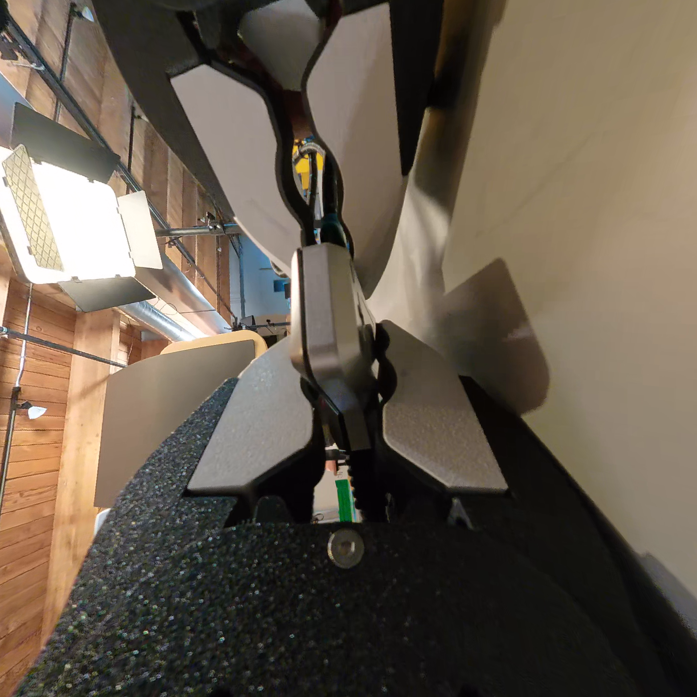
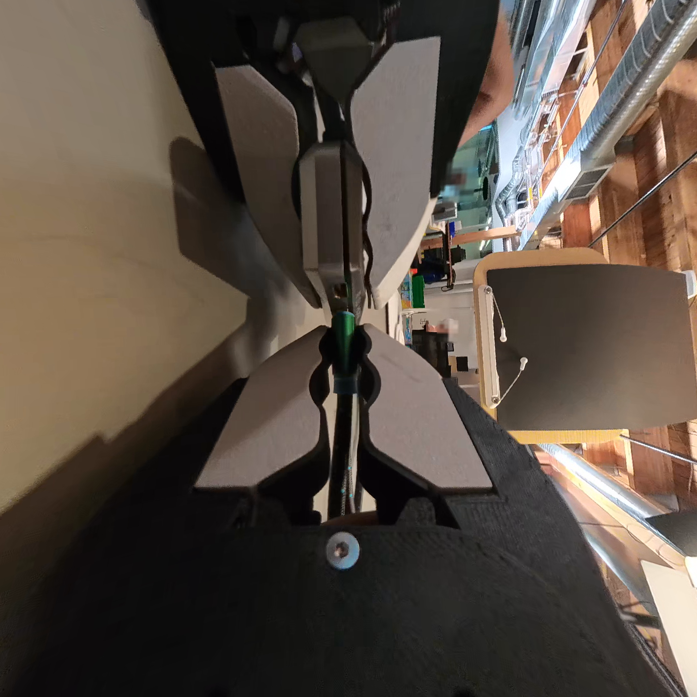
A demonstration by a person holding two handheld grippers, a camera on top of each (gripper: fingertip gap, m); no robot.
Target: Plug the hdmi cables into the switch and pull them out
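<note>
My left gripper (image 1: 339,362) is shut on a grey hdmi switch (image 1: 324,320) and grips it by its near end. The switch (image 2: 324,211) also shows in the right wrist view, between the left gripper's fingers at the top. My right gripper (image 2: 344,333) is shut on a green hdmi plug (image 2: 342,341) with a black braided cable (image 2: 340,471) trailing back. The plug's front end meets the port end of the switch; how deep it sits is hidden. In the left wrist view the green plug (image 1: 333,226) shows between the right gripper's fingers (image 1: 241,158). Both grippers face each other just above the beige table (image 2: 94,226).
The beige table (image 1: 584,188) runs along one side of both tilted views. A bright studio lamp (image 1: 68,234) hangs by a wooden wall (image 1: 34,433). A chair with a black back (image 2: 584,347) and metal ducts (image 2: 618,102) stand behind. The tips of both grippers are at nearly the same place.
</note>
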